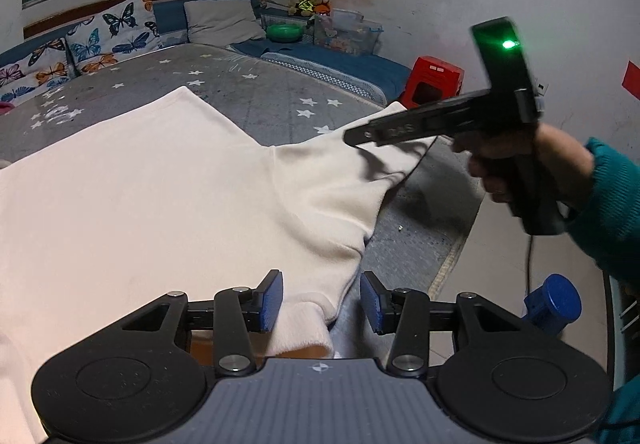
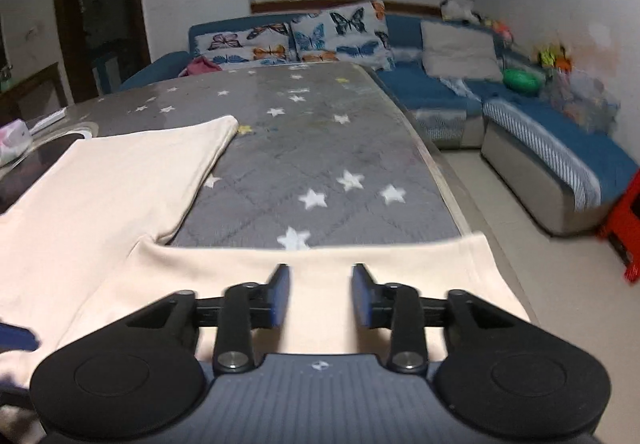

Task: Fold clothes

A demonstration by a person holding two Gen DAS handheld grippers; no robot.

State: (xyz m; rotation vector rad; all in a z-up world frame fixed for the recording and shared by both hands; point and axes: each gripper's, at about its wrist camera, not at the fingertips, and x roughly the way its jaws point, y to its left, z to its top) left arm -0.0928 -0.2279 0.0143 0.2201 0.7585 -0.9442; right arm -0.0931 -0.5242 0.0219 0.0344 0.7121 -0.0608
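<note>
The left gripper (image 1: 322,302) sits low in its own view with its jaws spread wide, the blue pads (image 1: 271,300) standing well apart and angled slightly outward, nothing pinched between them. The right gripper (image 2: 320,294) also has its jaws parted in its own camera, blue pads (image 2: 280,296) facing each other across a clear gap. Seen from the left wrist camera, the right gripper is held out level, its black body pointing leftward. The person's right hand (image 1: 516,163) wraps the pistol-style handle, fingers curled around it, a teal sleeve (image 1: 608,195) covering the forearm behind the wrist.
</note>
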